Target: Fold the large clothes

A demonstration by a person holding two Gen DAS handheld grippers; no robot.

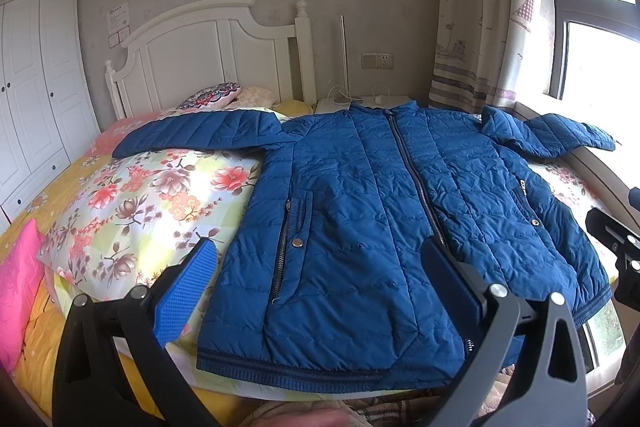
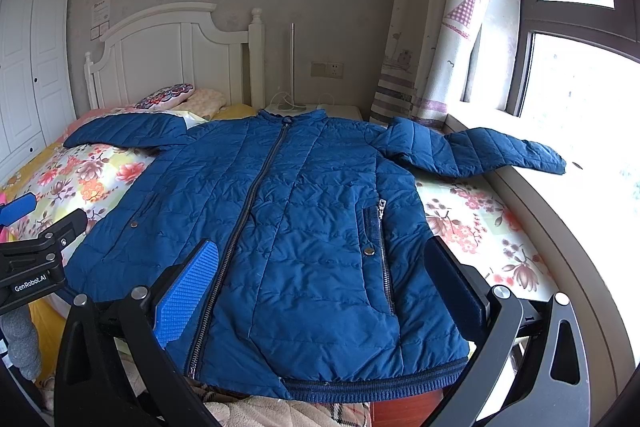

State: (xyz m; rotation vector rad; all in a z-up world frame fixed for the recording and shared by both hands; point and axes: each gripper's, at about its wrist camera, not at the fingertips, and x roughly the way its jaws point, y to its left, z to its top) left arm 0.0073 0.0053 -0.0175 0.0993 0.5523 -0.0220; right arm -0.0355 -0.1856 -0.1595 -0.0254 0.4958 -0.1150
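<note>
Blue quilted puffer jacket lies flat, front up, zipped, on the floral quilt of the bed; collar twd the headboard, hem at the near edge. Nothing folded yet by the look of it.

L→R:
- Jacket's left-side sleeve stretched out flat over the quilt, cuff pointing twd the wardrobe side. Easy pick: pinch at the cuff or mid-sleeve, swing it across the chest.
- Left gripper hovers above the hem, left half of the body; fingers spread wide, holding nothing, not touching fabric as far as I can tell.
- Center zipper runs collar to hem. Judged the only stiffish line, so prob a natural fold axis.
- Right gripper likewise spread apart, empty, over the right half near the pocket w/ snap.
- Other sleeve bent at the elbow, cuff resting up on the window ledge. Needs pulling back in first.

Handling (judgement): light, puffy, soft, no stiffness; padding will spring back, so folds want pressing down. Shell looks like smooth nylon, prob slippery, so take a deep pinch, not a fingertip nip. Ribbed hem band and cuffs look like the grippiest spots; hem corners good for the final bottom-to-collar fold. Avoid grabbing only the top layer mid-body, as it would tent up.
</note>
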